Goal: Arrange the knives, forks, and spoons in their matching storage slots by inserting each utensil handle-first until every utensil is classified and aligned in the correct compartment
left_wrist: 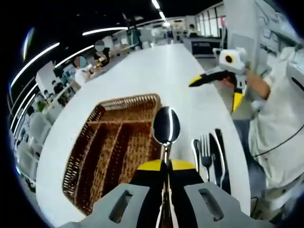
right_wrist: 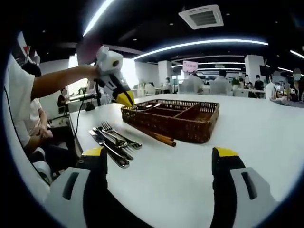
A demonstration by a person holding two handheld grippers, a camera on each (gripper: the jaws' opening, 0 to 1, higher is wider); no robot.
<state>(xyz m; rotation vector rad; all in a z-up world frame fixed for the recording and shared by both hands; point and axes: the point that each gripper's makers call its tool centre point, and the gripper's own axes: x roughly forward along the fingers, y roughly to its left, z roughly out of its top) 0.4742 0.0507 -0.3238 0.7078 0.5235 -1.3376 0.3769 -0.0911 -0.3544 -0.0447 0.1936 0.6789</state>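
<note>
My left gripper is shut on the handle of a metal spoon, whose bowl sticks out over the table beside the wicker cutlery tray. In the right gripper view the left gripper hangs over the near left end of the tray. A fork and knives lie side by side on the white table, right of the tray. My right gripper stands wide open above bare table, and in the left gripper view it hovers off the table's far right edge.
Brown sticks lie along the tray's front wall. The loose cutlery rests near the table edge, where a person in white sits. Other people sit at tables in the background. The long white table stretches beyond the tray.
</note>
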